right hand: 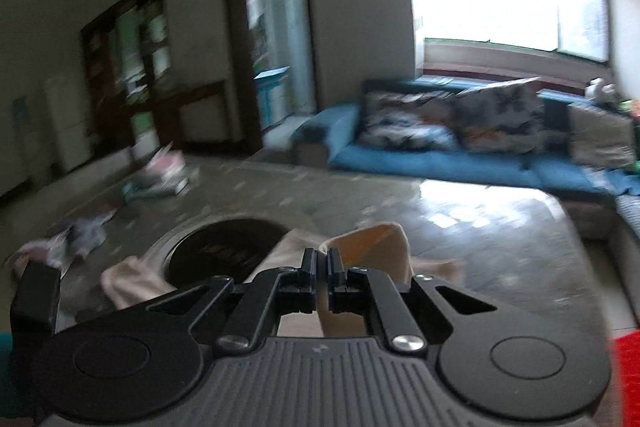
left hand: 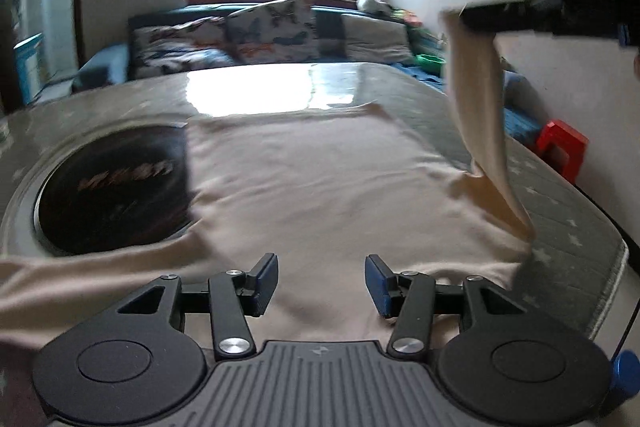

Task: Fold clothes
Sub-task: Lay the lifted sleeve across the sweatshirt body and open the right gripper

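Observation:
A beige garment (left hand: pixel 312 179) lies spread on the grey table (left hand: pixel 568 227), partly covering a black round hob (left hand: pixel 112 187). My left gripper (left hand: pixel 322 281) is open and empty just above the garment's near part. My right gripper (right hand: pixel 322 261) is shut on a beige sleeve (right hand: pixel 372 247) of the garment and holds it lifted; in the left wrist view it (left hand: pixel 472 17) shows at the upper right with the sleeve (left hand: pixel 480 115) hanging down from it to the table.
A blue sofa (right hand: pixel 440 155) with patterned cushions stands behind the table under a bright window. Other clothes (right hand: pixel 160 175) lie at the table's far left. A red stool (left hand: pixel 560 151) stands right of the table. The table's right edge (left hand: pixel 616 267) is close.

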Demonstrator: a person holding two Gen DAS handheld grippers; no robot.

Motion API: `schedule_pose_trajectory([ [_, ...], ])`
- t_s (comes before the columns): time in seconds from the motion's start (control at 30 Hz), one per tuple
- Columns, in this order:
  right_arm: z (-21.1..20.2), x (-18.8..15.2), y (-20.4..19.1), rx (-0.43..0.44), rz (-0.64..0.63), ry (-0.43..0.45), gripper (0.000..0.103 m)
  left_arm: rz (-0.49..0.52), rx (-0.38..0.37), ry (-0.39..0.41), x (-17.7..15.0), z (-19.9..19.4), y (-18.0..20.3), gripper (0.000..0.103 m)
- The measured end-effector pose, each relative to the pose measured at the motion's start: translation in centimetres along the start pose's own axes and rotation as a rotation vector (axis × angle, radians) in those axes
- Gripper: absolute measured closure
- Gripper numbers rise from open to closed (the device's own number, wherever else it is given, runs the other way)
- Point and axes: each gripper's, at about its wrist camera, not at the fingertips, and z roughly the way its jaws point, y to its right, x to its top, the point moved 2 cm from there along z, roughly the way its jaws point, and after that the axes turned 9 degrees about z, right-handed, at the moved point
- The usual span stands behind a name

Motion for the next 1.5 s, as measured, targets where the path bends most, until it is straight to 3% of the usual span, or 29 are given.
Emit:
schedule_pose_trajectory([
  [0.17,3.8,-3.2,-3.7,0.067,-0.025,-0.112,0.097,-0.027,0.026,-0.015,-1.3,-0.5,-0.8,0.051],
  [0.27,4.8,-4.2,-4.8,0.09,-0.047,-0.145,0.087,-0.029,0.037,-0.018,-1.6,-0.8,-0.9,0.051],
  [0.33,4.5,-4.3,-4.4,0.087,-0.059,-0.146,0.086,-0.028,0.043,-0.015,-1.6,-1.0,-0.9,0.051],
  [0.53,3.1,-4.4,-0.5,-0.027,-0.088,-0.174,0.078,-0.026,0.063,0.023,-0.6,-1.8,-0.8,0.052],
  [0.67,2.6,-6.8,3.2,-0.124,-0.079,-0.264,0.078,-0.012,0.039,0.053,0.4,-1.8,-0.4,0.052],
  [0.83,3.0,-10.1,5.9,-0.152,-0.017,-0.335,0.078,0.005,0.01,0.042,1.4,-0.1,0.7,0.053],
  [1.0,2.9,-11.4,6.6,-0.151,-0.002,-0.345,0.078,0.049,-0.019,0.016,1.2,1.6,1.7,0.058],
  [1.2,3.0,-9.1,6.0,-0.148,-0.026,-0.259,0.078,0.025,0.033,-0.026,0.3,2.4,0.8,0.064],
  [1.5,6.7,-9.7,6.5,-0.149,-0.015,-0.276,0.08,0.018,0.119,-0.037,-0.1,1.1,-0.4,0.068],
])
